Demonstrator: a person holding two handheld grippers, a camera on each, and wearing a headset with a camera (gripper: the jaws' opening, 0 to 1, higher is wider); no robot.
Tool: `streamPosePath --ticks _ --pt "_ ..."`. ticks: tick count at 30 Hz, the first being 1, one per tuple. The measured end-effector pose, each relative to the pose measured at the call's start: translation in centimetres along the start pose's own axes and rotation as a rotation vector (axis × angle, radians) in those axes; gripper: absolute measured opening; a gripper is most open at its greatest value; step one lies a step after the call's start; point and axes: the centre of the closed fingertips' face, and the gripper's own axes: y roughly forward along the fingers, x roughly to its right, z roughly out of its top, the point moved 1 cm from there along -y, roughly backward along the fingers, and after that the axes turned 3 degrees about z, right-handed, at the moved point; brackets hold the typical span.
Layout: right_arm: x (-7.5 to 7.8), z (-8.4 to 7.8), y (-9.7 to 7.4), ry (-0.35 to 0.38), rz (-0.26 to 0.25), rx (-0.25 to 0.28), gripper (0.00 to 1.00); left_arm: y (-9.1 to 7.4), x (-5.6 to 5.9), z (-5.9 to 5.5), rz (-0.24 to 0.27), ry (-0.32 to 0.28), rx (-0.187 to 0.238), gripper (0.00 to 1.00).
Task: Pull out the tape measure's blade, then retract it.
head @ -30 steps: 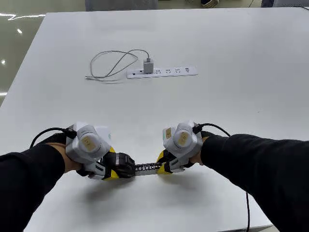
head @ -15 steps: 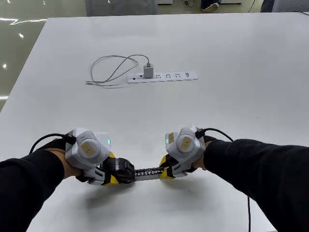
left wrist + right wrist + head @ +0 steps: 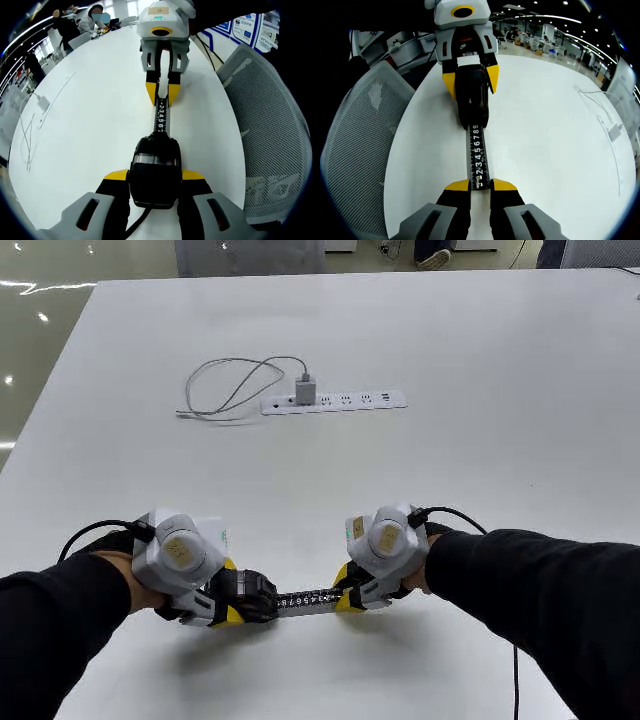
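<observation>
Head view, grip: the left tool [image 3: 236, 597] is clamped on the tape measure [image 3: 252, 594], low over the desk [image 3: 450, 360] by its near edge.
Head view, blade [image 3: 305, 598]: a short length is out, its end pinched by the right tool [image 3: 345, 600]. The long axis runs left to right.
Left gripper view, case mouth: it points straight at the right tool [image 3: 161, 95], with the numbers reading away.
Right gripper view, pull: looks like mid-draw. Best to draw straight back along the blade [image 3: 477, 155], level and without twisting, so it won't kink. Keep the case hand firm.
</observation>
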Motion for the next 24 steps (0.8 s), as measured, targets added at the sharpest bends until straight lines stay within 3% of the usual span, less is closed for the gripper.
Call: streamPosePath --ticks 24 --pt "0.1 -1.1 -0.8 0.009 0.0 -0.004 0.1 0.1 0.0 0.0 0.004 -0.003 -0.002 0.31"
